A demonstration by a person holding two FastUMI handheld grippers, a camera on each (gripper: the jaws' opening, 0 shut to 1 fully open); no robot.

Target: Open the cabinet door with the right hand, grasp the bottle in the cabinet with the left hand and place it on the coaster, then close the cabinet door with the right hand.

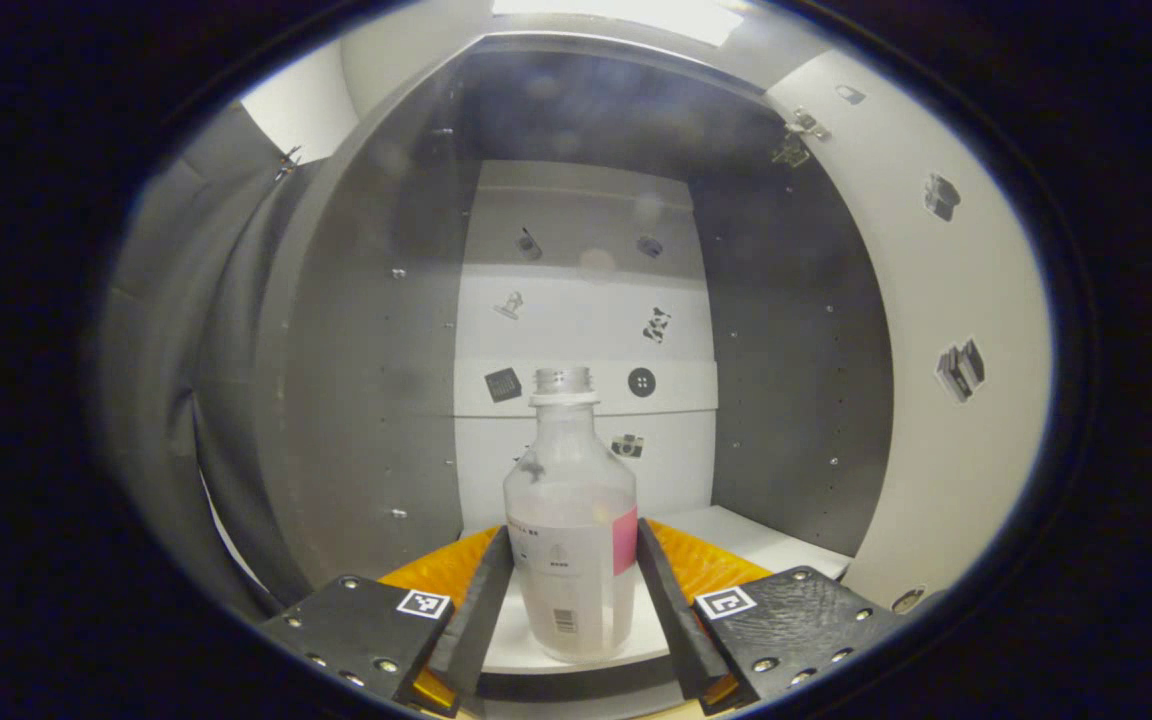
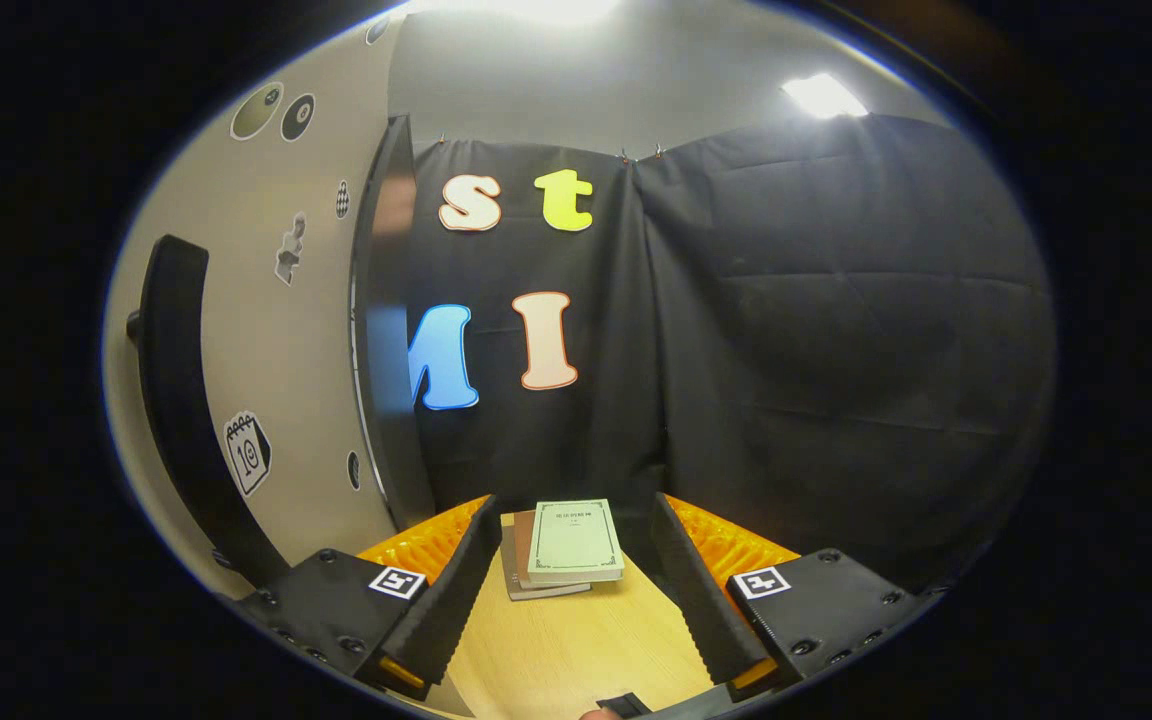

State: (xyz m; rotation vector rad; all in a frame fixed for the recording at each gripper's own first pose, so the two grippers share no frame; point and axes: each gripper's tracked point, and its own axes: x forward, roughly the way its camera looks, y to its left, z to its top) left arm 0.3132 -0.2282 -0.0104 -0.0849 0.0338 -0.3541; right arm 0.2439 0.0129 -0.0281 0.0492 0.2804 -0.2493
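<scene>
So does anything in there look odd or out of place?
One thing: the bottle in the cabinet has no cap, its threaded neck left bare. It stands upright between the left tool's fingers, with nothing spilled.

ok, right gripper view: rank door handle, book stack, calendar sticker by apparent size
1. Door handle, a long bar that spans much of the door's height
2. Book stack
3. Calendar sticker

The fisheye stretches the handle near the edge, so true sizes may differ.
</scene>
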